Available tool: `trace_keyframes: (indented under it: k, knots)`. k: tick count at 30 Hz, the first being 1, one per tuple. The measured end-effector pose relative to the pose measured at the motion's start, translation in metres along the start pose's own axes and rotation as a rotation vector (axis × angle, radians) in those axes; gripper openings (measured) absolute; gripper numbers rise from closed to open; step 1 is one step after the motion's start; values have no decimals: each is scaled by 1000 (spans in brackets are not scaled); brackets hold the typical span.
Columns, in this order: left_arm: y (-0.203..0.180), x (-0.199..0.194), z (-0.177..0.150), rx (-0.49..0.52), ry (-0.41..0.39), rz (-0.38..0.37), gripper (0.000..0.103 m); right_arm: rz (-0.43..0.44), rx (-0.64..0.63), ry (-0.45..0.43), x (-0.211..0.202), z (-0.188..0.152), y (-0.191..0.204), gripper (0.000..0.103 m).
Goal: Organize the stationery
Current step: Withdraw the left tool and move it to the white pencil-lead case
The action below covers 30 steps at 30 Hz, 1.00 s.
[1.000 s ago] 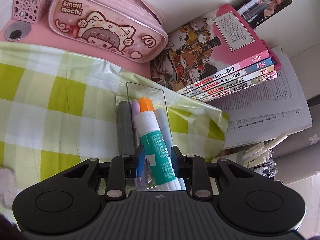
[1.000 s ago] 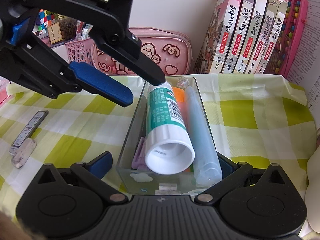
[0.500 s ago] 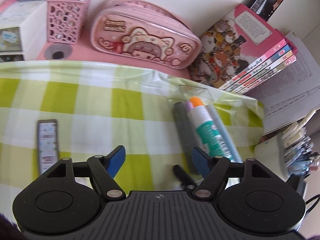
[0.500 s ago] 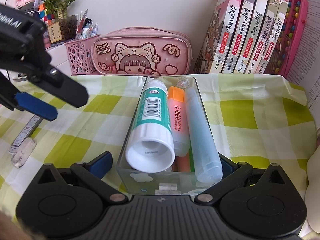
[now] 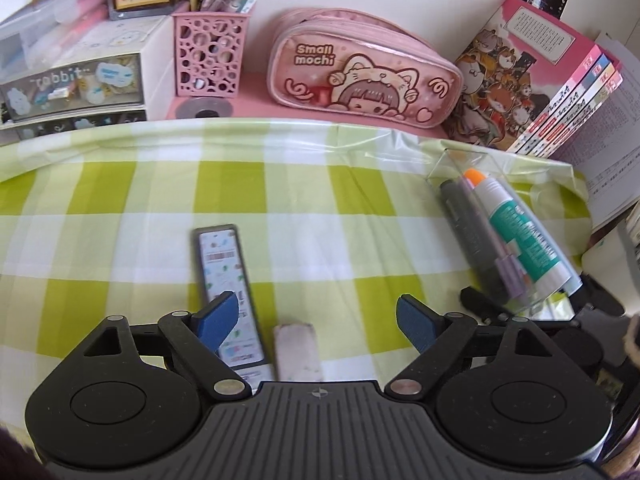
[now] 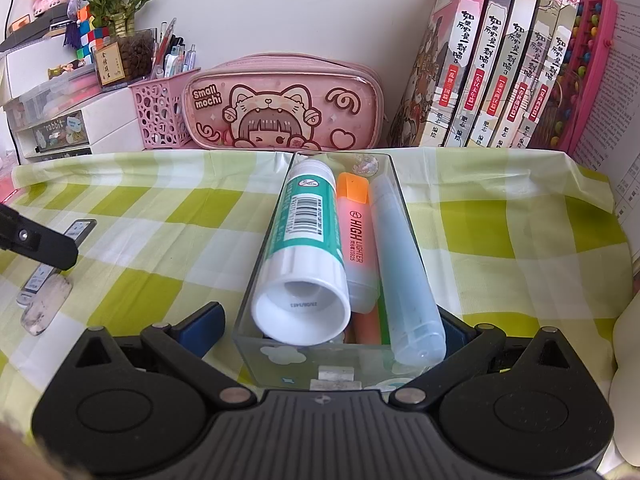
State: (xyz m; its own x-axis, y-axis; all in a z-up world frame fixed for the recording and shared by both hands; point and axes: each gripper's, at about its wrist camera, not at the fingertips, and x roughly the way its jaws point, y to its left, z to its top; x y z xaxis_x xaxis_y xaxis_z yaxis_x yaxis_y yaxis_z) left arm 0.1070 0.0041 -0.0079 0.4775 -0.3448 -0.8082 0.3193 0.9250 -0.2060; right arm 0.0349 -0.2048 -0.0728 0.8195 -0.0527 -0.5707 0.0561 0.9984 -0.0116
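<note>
A clear box [image 6: 320,366] lies on the green check cloth between the jaws of my right gripper [image 6: 330,316], which is open. Its right pad is at the box wall and a thin gap shows at the left pad. Inside lie a white-and-teal glue stick [image 6: 308,240], an orange highlighter [image 6: 354,216] and a pale blue tube [image 6: 404,272]. My left gripper [image 5: 316,318] hangs left of the box [image 5: 460,160]. Its jaws are opening and nothing is pressed between them. Under them on the cloth lie a worn eraser [image 5: 298,350] and a flat patterned pack [image 5: 224,268].
A pink "Small mochi" pencil case [image 5: 360,80], a pink mesh pen holder [image 5: 210,56] and a drawer unit [image 5: 72,84] line the back. A row of books [image 6: 500,60] stands at the back right. Loose papers lie off the cloth's right edge.
My left gripper let go of the glue stick, which now lies in the box. It swung left to above the eraser and pack, and its jaws widened. The right gripper stayed put.
</note>
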Motion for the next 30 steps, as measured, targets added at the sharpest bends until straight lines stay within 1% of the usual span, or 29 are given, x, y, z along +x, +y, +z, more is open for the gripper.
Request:
trace_keyframes:
  k: [3,7,11,14,18,22,28,30]
  knots:
    - [6,-2,-8,22,-9,19,88,0,0,0,0,0,0,101]
    - [16,-3,-18,34,-17,42,89,0,0,0,0,0,0,101]
    - [23,-5,-26,32,-14,46,90,0,0,0,0,0,0,101]
    - [26,-6,-34,50,-21,59,91,0,0,0,0,0,0,101]
    - [23,-9,-47,114,-66,91,94,0,0,0,0,0,0,101]
    - [25,-12,-55,142,-105,90,96,0,0,-1,0,0,0,101]
    - [32,-11,-56,112,-126,60,96,0,0,-1,0,0,0,101]
    - [35,-11,-54,90,-138,77,95,0,0,-1,0,0,0,101]
